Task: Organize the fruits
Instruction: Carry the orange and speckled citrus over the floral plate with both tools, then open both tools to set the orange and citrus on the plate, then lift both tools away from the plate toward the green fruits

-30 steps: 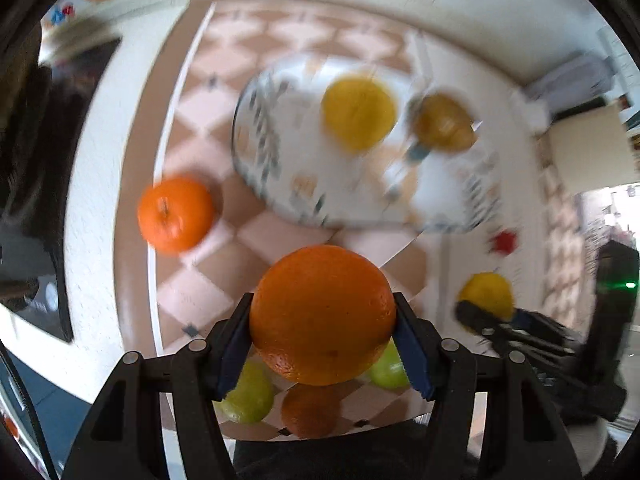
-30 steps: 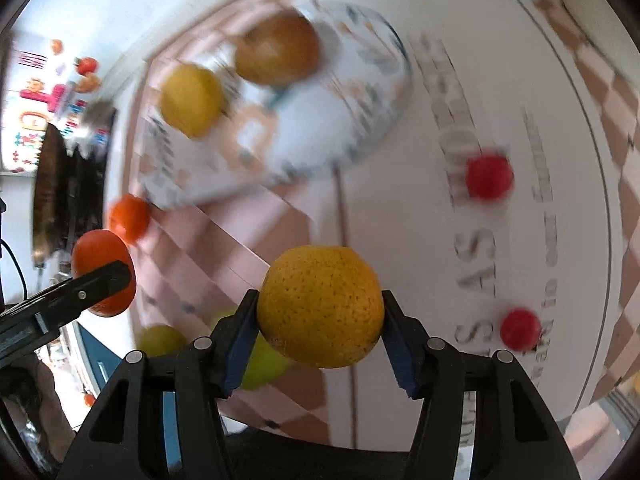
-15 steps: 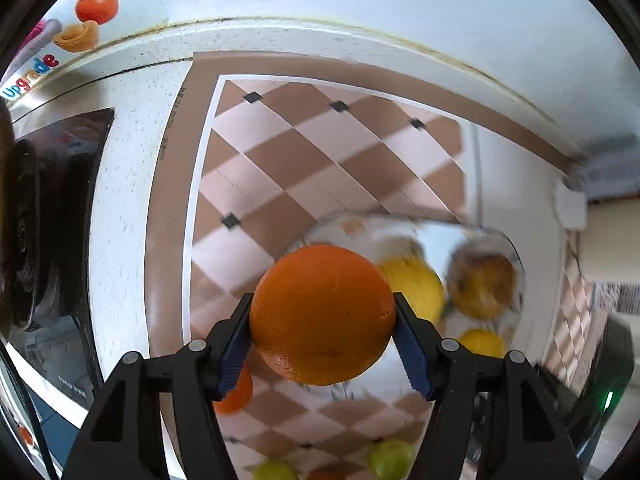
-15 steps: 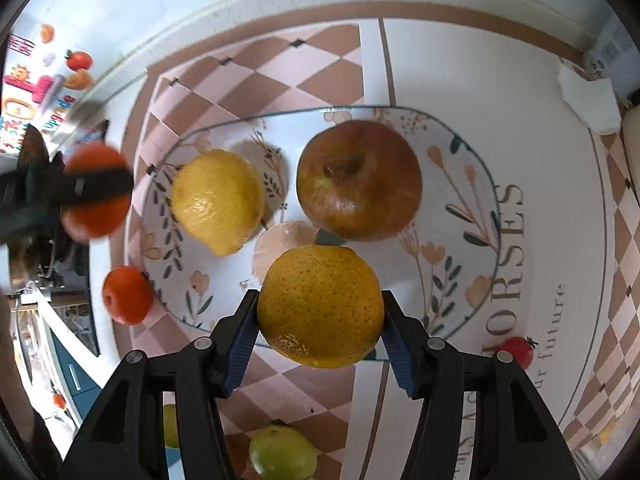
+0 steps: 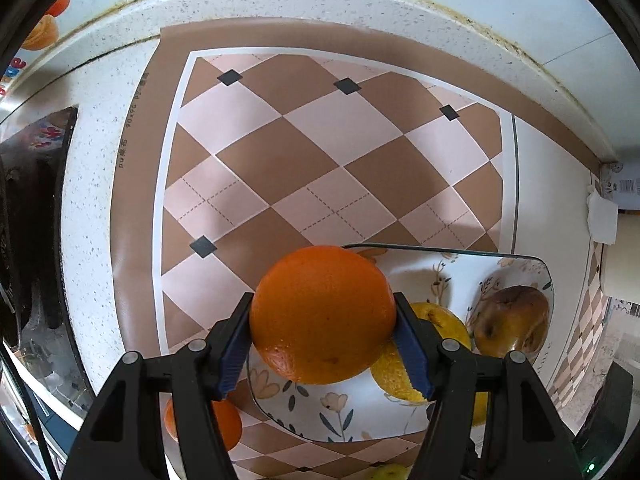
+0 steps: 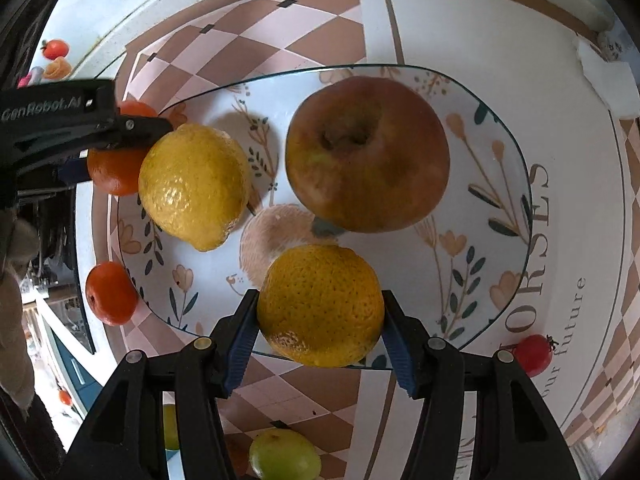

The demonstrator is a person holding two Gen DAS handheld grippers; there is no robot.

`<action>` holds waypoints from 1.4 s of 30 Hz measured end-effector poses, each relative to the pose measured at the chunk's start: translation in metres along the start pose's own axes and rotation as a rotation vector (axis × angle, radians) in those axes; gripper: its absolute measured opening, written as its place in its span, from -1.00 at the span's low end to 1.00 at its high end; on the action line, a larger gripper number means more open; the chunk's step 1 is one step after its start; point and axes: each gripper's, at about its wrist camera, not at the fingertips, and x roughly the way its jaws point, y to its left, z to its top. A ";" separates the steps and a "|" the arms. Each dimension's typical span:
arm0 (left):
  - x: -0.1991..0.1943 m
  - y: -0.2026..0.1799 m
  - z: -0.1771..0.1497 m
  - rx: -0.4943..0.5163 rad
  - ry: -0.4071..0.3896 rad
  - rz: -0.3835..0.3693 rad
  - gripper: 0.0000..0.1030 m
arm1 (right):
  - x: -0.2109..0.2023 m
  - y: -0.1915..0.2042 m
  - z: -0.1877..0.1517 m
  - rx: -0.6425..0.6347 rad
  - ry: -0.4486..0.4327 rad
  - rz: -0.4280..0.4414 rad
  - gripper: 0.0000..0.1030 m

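Note:
My left gripper (image 5: 322,334) is shut on a large orange (image 5: 322,314), which hangs over the left edge of the floral plate (image 5: 520,258). On the plate lie a lemon (image 6: 194,186) and a brown apple (image 6: 366,156). A rough yellow citrus (image 6: 320,304) sits in my right gripper (image 6: 318,322), which is shut on it above the plate's near rim (image 6: 516,152). In the right wrist view the left gripper's finger (image 6: 136,126) and its orange (image 6: 116,176) show beside the lemon.
A small tangerine (image 6: 110,294) lies on the checked mat left of the plate. A green fruit (image 6: 284,458) lies below the plate, and a red cherry tomato (image 6: 532,354) to its right. A dark sink (image 5: 36,220) borders the counter at the left.
Both grippers have carried their fruit across the mat and lower. The plate, far off and blurred before, now lies close under both. Neither grip has changed.

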 end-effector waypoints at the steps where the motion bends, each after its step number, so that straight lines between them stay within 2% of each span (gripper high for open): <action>1: 0.000 0.000 0.000 0.002 0.005 -0.001 0.23 | 0.000 -0.001 0.000 0.006 0.002 0.002 0.20; 5: 0.002 0.009 0.003 -0.033 0.014 -0.028 0.23 | -0.006 -0.001 0.004 0.028 -0.002 0.015 0.24; 7: 0.004 0.015 0.006 -0.048 0.013 -0.045 0.23 | -0.012 -0.002 0.003 0.027 -0.010 0.022 0.41; 8: 0.005 0.018 0.007 -0.051 0.011 -0.047 0.26 | -0.015 -0.002 0.003 0.026 -0.014 0.024 0.43; 11: -0.001 0.023 0.008 -0.045 -0.012 -0.038 0.67 | -0.026 -0.006 0.002 0.024 -0.020 0.018 0.51; 14: -0.011 0.028 0.006 -0.044 -0.044 -0.008 0.68 | -0.033 -0.011 0.000 0.037 -0.027 0.003 0.70; 18: -0.029 0.039 -0.007 -0.049 -0.095 -0.006 0.68 | -0.045 -0.015 -0.007 0.042 -0.059 -0.026 0.72; 23: -0.056 0.041 -0.053 -0.010 -0.177 0.041 0.68 | -0.064 -0.017 -0.025 0.041 -0.116 -0.087 0.75; 31: -0.075 0.033 -0.119 0.027 -0.225 0.066 0.68 | -0.095 -0.007 -0.066 0.027 -0.196 -0.123 0.75; 32: -0.078 0.027 -0.119 0.031 -0.233 0.067 0.68 | -0.100 -0.006 -0.071 0.025 -0.207 -0.124 0.75; 42: -0.136 0.030 -0.191 0.076 -0.370 0.044 0.68 | -0.148 0.017 -0.131 -0.002 -0.321 -0.129 0.75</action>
